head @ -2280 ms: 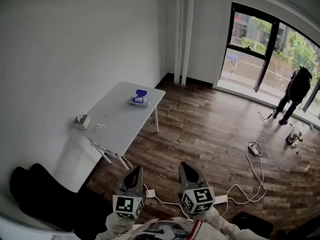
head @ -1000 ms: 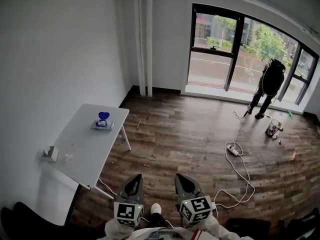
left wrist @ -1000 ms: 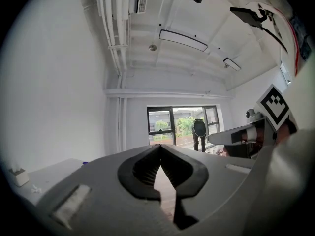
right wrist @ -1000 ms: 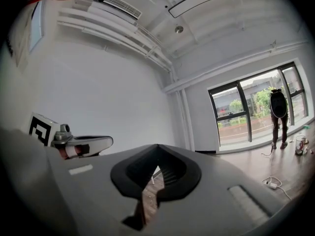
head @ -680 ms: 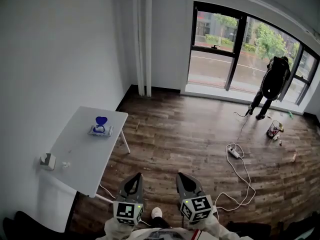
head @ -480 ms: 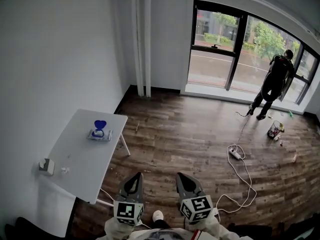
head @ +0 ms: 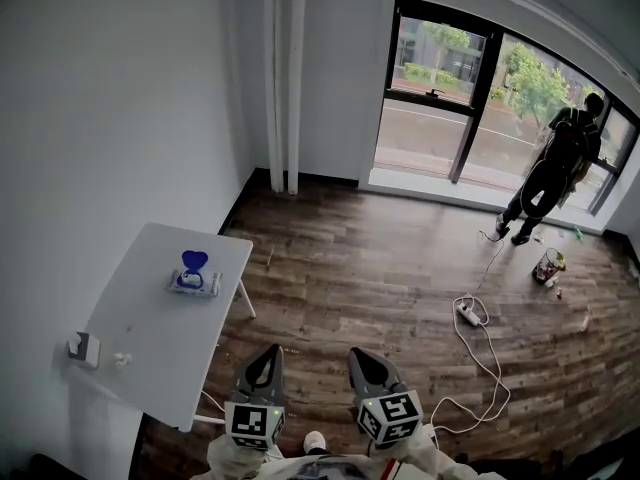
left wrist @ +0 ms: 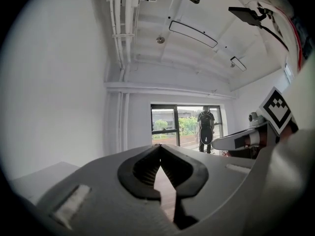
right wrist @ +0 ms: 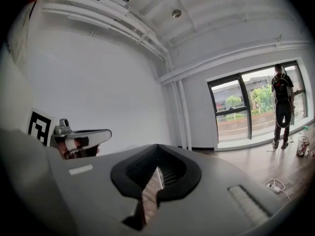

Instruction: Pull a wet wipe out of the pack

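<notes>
Looking down through the head view, I find the wet wipe pack (head: 196, 284) lying on the white table (head: 160, 328) at the left, toward its far end, with its blue lid (head: 193, 259) flipped up. Only this view gives me the pack; neither gripper view catches it. A small box (head: 80, 348) sits at the table's near left edge.

My left gripper (head: 265, 356) and right gripper (head: 354, 354) sit side by side low in the frame, over the wood floor (head: 380, 268) just right of the table's near corner and well apart from the pack.

From above I cannot judge the jaws; the 2 gripper views settle it. In the left gripper view the jaws meet at their tips with nothing between them, only floor showing through the notch behind. The right gripper view shows the same: jaws together, empty. Each of these views also catches the other gripper from the side.

A person (head: 552, 173) stands at the window (head: 440, 98) in all 3 views. The power strip (head: 467, 314) with its white cable appears in the head and right gripper views. The ceiling lamp (left wrist: 193, 34) shows only from the grippers.
</notes>
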`<move>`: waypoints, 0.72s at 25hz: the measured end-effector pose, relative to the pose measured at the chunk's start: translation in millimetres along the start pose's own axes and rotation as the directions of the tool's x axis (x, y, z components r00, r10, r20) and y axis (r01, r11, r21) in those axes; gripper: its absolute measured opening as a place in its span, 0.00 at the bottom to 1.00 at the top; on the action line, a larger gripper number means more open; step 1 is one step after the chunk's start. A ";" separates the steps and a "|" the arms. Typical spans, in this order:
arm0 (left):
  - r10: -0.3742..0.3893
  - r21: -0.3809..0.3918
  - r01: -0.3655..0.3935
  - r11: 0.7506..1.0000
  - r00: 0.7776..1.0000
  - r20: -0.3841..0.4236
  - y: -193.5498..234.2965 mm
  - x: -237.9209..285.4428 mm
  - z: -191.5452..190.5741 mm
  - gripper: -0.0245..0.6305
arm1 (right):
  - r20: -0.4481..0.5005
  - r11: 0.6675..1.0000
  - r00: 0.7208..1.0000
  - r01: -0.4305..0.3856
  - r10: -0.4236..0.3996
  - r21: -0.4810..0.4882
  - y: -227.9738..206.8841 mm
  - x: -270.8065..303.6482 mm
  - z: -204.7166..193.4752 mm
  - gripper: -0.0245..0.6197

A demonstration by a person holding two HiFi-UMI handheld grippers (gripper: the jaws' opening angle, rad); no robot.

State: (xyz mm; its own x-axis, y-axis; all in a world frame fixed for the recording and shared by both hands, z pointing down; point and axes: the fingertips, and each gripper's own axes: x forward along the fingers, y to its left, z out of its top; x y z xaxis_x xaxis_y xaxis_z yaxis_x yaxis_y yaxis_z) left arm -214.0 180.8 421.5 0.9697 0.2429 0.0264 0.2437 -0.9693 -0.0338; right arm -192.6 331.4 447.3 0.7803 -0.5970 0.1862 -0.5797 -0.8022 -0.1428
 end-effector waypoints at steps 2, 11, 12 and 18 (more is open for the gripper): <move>-0.009 0.000 0.009 1.000 1.000 0.007 7.4 10.7 1.1 0.04 | 0.002 1.000 1.000 0.009 -0.009 -0.003 -3.9 10.5 2.6 0.05; -0.018 -0.016 0.019 1.000 0.999 0.030 31.7 38.4 2.9 0.04 | -0.005 0.998 0.998 0.060 -0.060 0.008 -18.1 30.6 2.2 0.05; -0.022 -0.019 0.022 1.000 0.999 0.031 31.2 39.4 2.6 0.04 | -0.005 0.998 0.998 0.065 -0.065 0.008 -19.2 30.7 2.5 0.05; -0.060 -0.019 0.060 0.998 0.997 0.040 25.9 58.0 3.1 0.04 | 0.001 0.995 0.996 0.094 -0.094 0.018 -31.8 39.6 6.7 0.05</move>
State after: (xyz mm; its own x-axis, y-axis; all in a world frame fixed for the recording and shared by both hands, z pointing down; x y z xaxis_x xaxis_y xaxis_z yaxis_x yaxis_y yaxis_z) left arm -151.4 169.9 419.1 0.9534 0.3016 -0.0115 0.3014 -0.9534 -0.0135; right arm -141.7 333.2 452.6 0.8318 -0.5187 0.1976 -0.4993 -0.8547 -0.1417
